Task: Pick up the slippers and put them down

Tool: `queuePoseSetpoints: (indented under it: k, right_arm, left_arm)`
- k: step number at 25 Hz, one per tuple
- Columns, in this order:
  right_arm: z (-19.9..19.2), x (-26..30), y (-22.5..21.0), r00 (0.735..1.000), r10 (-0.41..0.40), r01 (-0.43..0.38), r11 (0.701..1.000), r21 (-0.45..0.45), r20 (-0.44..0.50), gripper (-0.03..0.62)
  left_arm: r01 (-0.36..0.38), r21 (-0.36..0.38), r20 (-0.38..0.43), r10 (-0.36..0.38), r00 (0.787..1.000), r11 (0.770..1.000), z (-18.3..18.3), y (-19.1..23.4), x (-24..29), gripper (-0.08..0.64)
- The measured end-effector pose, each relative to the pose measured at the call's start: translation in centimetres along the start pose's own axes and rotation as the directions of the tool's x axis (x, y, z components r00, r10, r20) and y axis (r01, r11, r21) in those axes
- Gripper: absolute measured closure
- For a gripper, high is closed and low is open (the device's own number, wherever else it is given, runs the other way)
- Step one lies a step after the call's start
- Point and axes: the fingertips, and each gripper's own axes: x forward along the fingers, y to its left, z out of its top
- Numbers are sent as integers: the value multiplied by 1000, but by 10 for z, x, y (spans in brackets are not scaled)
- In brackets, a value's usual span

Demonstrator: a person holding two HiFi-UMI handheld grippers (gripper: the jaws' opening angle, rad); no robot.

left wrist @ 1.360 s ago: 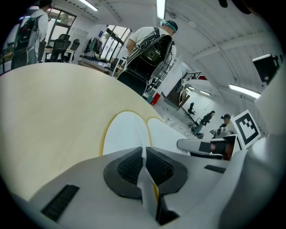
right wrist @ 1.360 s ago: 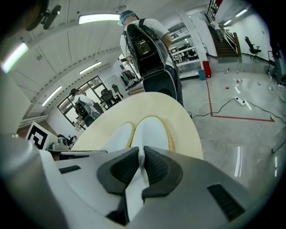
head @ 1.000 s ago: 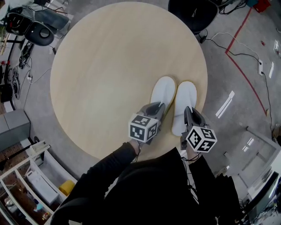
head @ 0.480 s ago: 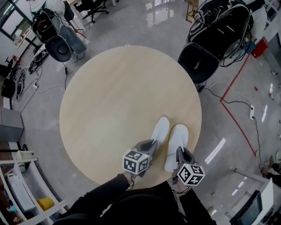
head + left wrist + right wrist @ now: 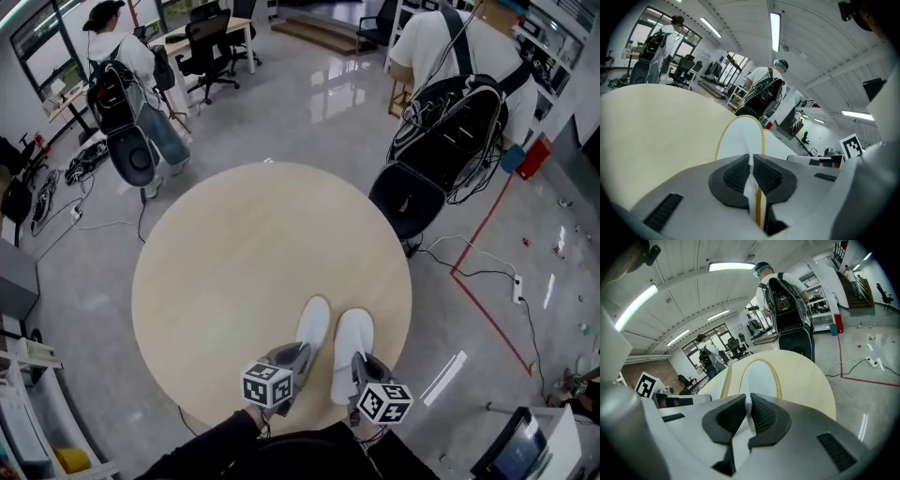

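Observation:
Two white slippers with thin yellow edging are held side by side over the near right part of the round wooden table (image 5: 234,262). My left gripper (image 5: 298,354) is shut on the heel edge of the left slipper (image 5: 312,326). In the left gripper view the pads (image 5: 736,176) pinch that slipper (image 5: 740,138), and the other slipper (image 5: 777,147) shows just to its right. My right gripper (image 5: 359,364) is shut on the heel of the right slipper (image 5: 352,339). In the right gripper view the slipper (image 5: 758,376) runs forward from the jaws.
A person with a black backpack (image 5: 459,94) stands beyond the table's far right edge, by a black chair (image 5: 405,202). Another person with a backpack (image 5: 122,84) stands at the far left. Cables and a red floor line (image 5: 487,300) lie to the right.
Both grippers have risen together with the slippers still pinched. The head view has swung up, so the table looks smaller and more of the room shows.

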Motion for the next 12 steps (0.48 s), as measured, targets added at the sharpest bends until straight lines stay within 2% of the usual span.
queuePoseSetpoints:
  k: [8, 12]
  right_arm:
    - [-7, -19, 47, 995, 98, -98, 994, -40, 13, 558]
    - [-8, -29, 67, 989, 146, -145, 988, -46, 17, 558]
  left_arm:
    - [-26, -28, 43, 27, 999, 999, -9, -8, -43, 520]
    - [-28, -18, 52, 28, 998, 999, -8, -22, -57, 520]
